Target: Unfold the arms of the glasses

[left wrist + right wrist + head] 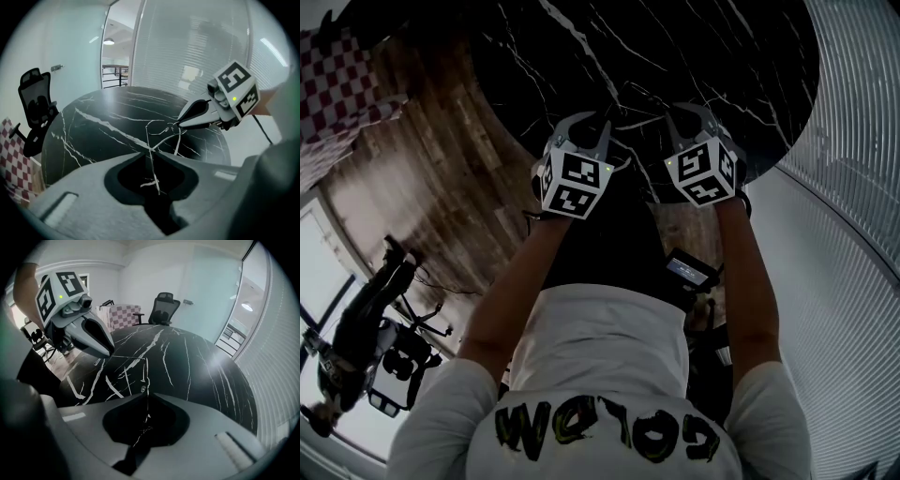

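- Left gripper view shows the glasses [176, 142], a thin pale wire frame, held in the air above the near part of the table [93, 126] and not touching its top.
- The left gripper [151, 151] is clenched on one fine wire arm, with its smooth grey tips closed together around it.
- The right gripper [176, 126] reaches in from the side of the table's rim, its pointed tips pinched on the frame beside a lens rim.
- In the right gripper view its own tips meet on a fine upright wire of the glasses [146, 371]. The left gripper [108, 351] nips the end of a straight wire that runs level above the table [197, 366].
- In the head view the left gripper [589, 127] and the right gripper [689, 117] sit close together, side by side, just over the table's near edge. The person's forearms [525, 272] reach up to them.
- The table [675, 47] is round, of glossy black stone with white veins and a smooth curved rim. Its top runs on from the glasses to the far rim.
- A wooden plank floor [422, 187] lies off the table's left rim.
- Ribbed blinds [853, 187] stand near its right rim.
- A black mesh office chair [164, 308] and a red-and-white checked cloth [119, 312] stand beyond the far rim, apart from the table.
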The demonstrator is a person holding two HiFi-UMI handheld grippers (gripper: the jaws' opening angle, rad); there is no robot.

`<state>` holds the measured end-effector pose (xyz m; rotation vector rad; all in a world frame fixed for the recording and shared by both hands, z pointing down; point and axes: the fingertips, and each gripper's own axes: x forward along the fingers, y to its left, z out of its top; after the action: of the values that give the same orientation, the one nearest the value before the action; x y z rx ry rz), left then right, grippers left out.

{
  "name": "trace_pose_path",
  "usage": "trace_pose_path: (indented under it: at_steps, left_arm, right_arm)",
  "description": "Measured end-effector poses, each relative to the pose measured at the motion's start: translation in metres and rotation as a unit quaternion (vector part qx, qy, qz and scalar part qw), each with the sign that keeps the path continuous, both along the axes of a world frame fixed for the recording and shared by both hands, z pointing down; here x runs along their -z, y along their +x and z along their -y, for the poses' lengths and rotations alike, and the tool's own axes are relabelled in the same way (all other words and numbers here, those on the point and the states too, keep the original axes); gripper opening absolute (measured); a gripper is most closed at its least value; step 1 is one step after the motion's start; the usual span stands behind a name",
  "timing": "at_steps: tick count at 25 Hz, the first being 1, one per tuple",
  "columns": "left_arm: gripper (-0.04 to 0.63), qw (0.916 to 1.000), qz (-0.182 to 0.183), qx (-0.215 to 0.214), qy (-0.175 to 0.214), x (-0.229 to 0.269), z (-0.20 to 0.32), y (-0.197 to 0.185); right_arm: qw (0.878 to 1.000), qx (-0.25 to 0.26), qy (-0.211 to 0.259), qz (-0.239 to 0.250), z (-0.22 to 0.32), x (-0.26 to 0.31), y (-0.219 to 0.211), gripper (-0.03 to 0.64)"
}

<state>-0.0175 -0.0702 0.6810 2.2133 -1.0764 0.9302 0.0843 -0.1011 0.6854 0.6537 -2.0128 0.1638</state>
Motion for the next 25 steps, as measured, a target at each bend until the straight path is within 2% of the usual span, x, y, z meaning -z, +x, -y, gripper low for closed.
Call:
trace_pose_path:
  at_steps: [5, 7, 9, 12, 17, 21, 25]
  left_arm:
    - [0.077, 0.997, 0.015, -0.062, 0.043, 0.019, 0.01, 0.011]
    - [0.077, 0.9923, 0.023, -0.106, 0.06, 0.025, 0.011, 0.021]
    - [0.077, 0.984, 0.039, -0.157, 0.075, 0.027, 0.011, 0.032]
    - [0.077, 0.9647, 0.079, -0.234, 0.091, 0.023, 0.008, 0.047]
    - [0.075, 0.9222, 0.155, -0.337, 0.109, 0.005, 0.005, 0.059]
    - [0.075, 0.895, 0.189, -0.388, 0.113, -0.007, 0.006, 0.064]
    - [0.063, 0.8757, 0.208, -0.422, 0.111, -0.014, 0.003, 0.067]
  right_arm:
    - [1.0, 0.002, 0.001, 0.0, 0.0, 0.0, -0.002, 0.008]
    - [1.0, 0.002, 0.001, 0.0, -0.001, 0.001, -0.002, 0.006]
    - [1.0, 0.001, 0.001, 0.0, -0.001, 0.001, -0.002, 0.006]
    - [1.0, 0.001, 0.002, 0.0, -0.001, 0.001, -0.002, 0.006]
    - [1.0, 0.001, 0.003, -0.001, -0.001, 0.001, -0.002, 0.006]
    - [1.0, 0.002, 0.003, -0.001, 0.0, 0.001, -0.001, 0.006]
    - [1.0, 0.002, 0.003, 0.0, 0.0, 0.001, -0.002, 0.006]
